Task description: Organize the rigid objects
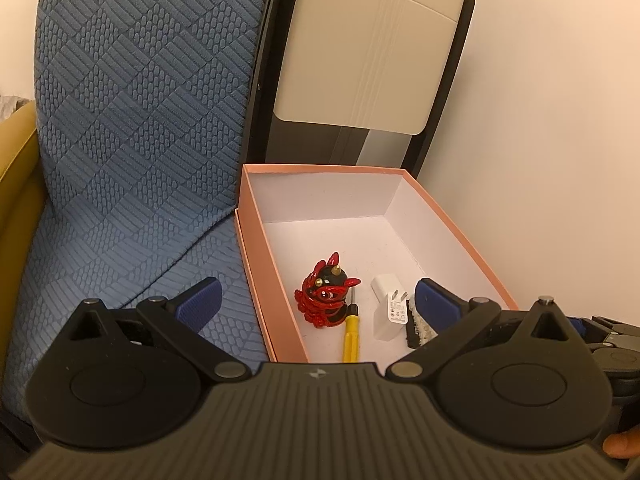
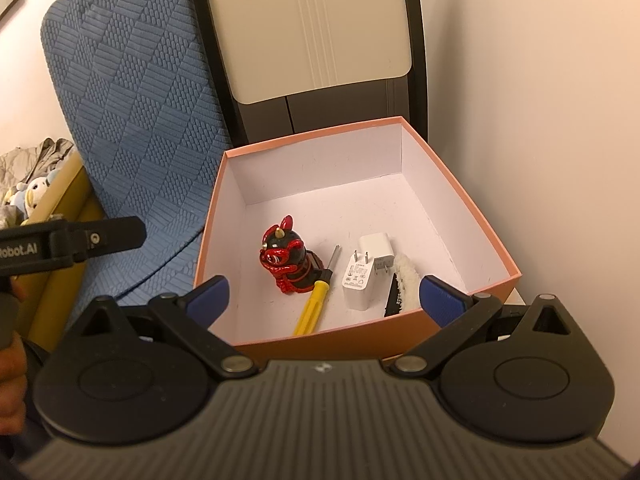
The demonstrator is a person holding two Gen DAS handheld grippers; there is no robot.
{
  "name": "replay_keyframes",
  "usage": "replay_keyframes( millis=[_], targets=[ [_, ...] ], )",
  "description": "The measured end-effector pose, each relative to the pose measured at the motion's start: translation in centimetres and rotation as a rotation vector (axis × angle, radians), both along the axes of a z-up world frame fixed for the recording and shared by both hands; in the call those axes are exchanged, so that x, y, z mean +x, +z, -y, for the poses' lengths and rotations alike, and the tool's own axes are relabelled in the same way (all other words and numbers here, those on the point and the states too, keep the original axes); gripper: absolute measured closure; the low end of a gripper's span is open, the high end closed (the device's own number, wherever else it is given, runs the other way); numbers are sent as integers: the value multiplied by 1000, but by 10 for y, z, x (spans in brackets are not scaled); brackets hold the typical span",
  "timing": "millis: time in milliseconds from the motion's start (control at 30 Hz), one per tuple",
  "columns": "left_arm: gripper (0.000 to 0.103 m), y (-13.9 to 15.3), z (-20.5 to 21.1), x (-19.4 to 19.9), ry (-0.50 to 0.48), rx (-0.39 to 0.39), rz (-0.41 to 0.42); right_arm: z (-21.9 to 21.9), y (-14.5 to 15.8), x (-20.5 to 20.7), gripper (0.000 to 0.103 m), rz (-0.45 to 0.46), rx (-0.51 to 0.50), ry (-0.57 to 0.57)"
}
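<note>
Both the left gripper (image 1: 316, 300) and right gripper (image 2: 325, 298) gape empty before a pink box (image 2: 460, 184) containing figurine (image 2: 286, 258), screwdriver (image 2: 314, 306), charger (image 2: 366, 272).

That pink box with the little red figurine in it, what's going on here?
A person holds a two-finger gripper in each hand, tidying small objects. The pink box already holds a red figurine, a yellow screwdriver, a white charger and a fluffy brush. The left gripper and right gripper are both open and empty, held at the box's near edge.
</note>
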State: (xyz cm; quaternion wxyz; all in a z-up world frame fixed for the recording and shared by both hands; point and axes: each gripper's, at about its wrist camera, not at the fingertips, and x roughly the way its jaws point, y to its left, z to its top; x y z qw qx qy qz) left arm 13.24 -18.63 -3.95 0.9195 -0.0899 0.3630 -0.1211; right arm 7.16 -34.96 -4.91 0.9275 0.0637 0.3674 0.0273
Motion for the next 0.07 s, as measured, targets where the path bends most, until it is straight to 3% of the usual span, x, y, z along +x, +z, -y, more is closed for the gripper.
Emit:
replay_keyframes(
  millis=[67],
  targets=[
    [0, 0, 0, 0, 1, -4, 2, -1, 0, 0, 0, 0, -1, 1]
  ],
)
